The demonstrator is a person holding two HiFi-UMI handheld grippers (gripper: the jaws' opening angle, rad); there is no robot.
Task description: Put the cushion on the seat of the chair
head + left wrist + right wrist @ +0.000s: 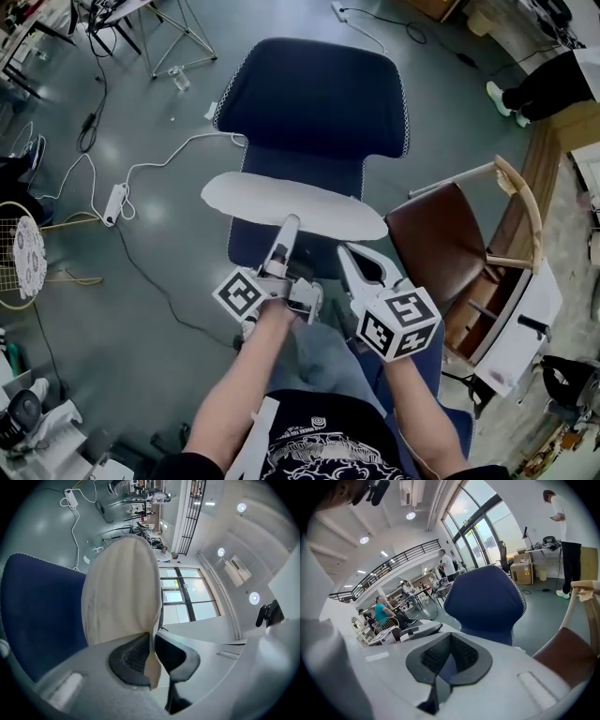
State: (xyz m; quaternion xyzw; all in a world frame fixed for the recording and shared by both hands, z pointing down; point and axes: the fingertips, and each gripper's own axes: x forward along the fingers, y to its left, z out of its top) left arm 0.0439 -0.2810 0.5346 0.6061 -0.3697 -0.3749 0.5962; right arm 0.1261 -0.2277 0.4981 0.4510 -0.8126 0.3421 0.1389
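Your left gripper (290, 225) is pinching the near edge of the cushion (291, 202). In the left gripper view its jaws are sitting narrow, and a thin flap of the cream cover is squeezed between the dark pads (133, 656) and sticking out below them. From there the cushion (122, 592) is rising away from the gripper (152, 654) as a long pale oval, with the dark blue chair (42, 611) filling the space to its left.

Your right gripper (349, 251) is reaching in just beside the left one, its tip close to the same near edge of the cushion, but it is gripping nothing. In the right gripper view the jaws (449, 660) are standing only narrowly apart, and only blue upholstery is showing through the gap. The chair's backrest (485, 599) is standing up beyond them.

Seen from your head, the cushion is lying out flat and crosswise over the seat (251, 246) of the chair, just in front of the foot of the backrest (314, 94), with its ends overhanging the seat on both sides. Whether it is resting on the seat or hanging just above it cannot be told.

To the right a brown wooden chair (445, 248) is standing near the blue one. To the left a white power strip (114, 203) is lying on the grey floor (169, 272), its cord trailing away from it.
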